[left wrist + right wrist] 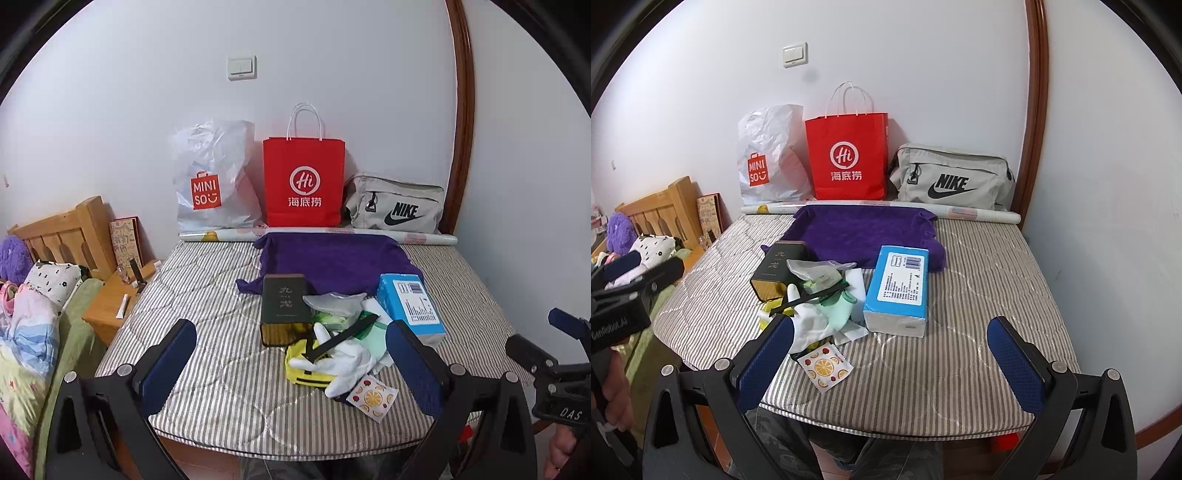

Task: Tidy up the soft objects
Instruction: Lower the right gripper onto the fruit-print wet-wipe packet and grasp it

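A purple towel [332, 260] [864, 236] lies spread at the back of the striped mattress [221, 295] [979, 295]. In front of it sits a heap of soft items: a white glove [343, 363] [809, 321], a yellow piece [301, 369], a mint green cloth [840, 308] and a black strap [340, 338]. A blue tissue pack [412, 308] [899, 284] and a dark box [282, 306] [777, 267] flank the heap. A fruit-print sachet [373, 397] [825, 365] lies nearest. My left gripper [291, 365] and right gripper [890, 363] both hover open and hold nothing.
A white plastic bag [210, 177], a red paper bag [303, 184] and a grey Nike bag [397, 206] stand against the wall behind a paper roll [424, 238]. A wooden nightstand [110, 302] and bedding [33, 332] lie to the left.
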### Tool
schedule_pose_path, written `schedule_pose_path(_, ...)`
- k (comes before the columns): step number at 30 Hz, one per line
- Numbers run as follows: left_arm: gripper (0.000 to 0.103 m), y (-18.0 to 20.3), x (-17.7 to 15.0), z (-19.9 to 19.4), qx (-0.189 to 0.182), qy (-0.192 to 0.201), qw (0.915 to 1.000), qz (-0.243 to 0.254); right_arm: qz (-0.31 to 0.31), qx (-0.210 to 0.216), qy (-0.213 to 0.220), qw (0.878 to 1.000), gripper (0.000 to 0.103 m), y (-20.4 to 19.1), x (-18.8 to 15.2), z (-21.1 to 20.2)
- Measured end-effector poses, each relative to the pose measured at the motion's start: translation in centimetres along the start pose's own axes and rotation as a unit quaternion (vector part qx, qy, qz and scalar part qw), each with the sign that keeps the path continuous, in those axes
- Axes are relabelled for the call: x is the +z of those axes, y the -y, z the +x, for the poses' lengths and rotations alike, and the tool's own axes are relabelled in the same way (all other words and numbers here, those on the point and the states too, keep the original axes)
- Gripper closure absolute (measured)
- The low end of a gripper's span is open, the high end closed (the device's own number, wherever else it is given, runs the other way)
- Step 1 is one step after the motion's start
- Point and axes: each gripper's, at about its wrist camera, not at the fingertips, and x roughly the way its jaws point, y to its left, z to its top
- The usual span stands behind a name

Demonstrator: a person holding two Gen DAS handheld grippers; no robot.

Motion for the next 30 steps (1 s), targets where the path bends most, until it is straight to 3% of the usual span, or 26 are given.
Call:
schedule_pose_path(14,0.0,-1.4,-2.3,6.8,0.017,-0.056,0.9981,-0.016,-0.028,0.061,-0.048,0.997,0.0,-1.3,-2.5,7.1)
schedule_pose_path(19,0.0,-1.6,-3.3,9.1,0.011,-0.083,0.9963,-0.016,-0.052,0.089,-0.068,0.992,0.0,-2.5,-4.1,10.1)
schedule_pose_path(30,0.002,-2.2,-5.4,14.3,-0.023,-0.146,0.9887,-0.027,-0.088,0.108,-0.143,0.98,0.0,-4.6,-8.2,16.8)
